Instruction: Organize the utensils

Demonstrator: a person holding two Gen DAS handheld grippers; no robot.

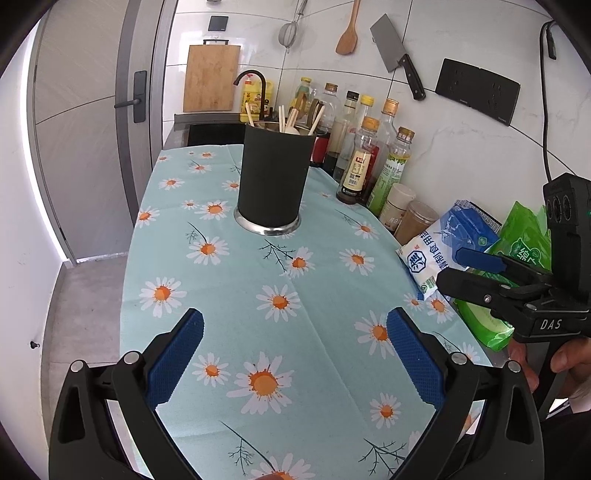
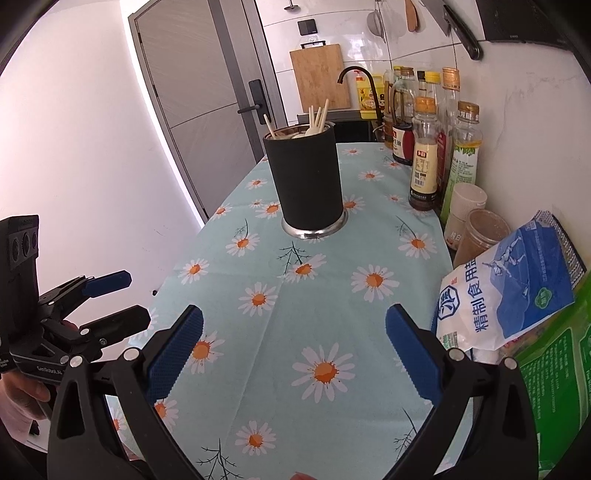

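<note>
A black cylindrical utensil holder (image 1: 273,177) (image 2: 308,182) with a steel base stands upright on the daisy-print tablecloth (image 1: 258,280) (image 2: 295,295). Pale wooden chopsticks (image 1: 288,118) (image 2: 317,114) and a light spoon (image 2: 312,129) stick out of its top. My left gripper (image 1: 295,336) hovers open over the near cloth, nothing between its blue pads. My right gripper (image 2: 294,332) is open too and holds nothing. In the left wrist view the right gripper (image 1: 452,266) shows at the right edge, open; in the right wrist view the left gripper (image 2: 129,299) shows at the left, open.
Sauce and oil bottles (image 1: 364,162) (image 2: 428,155) line the wall on the right, with two jars (image 2: 476,229), a blue-white salt bag (image 1: 447,243) (image 2: 509,291) and a green packet (image 1: 524,236). A cleaver (image 1: 397,55), wooden spatula (image 1: 349,33) and strainer hang behind. A hand (image 1: 569,358) grips the right handle.
</note>
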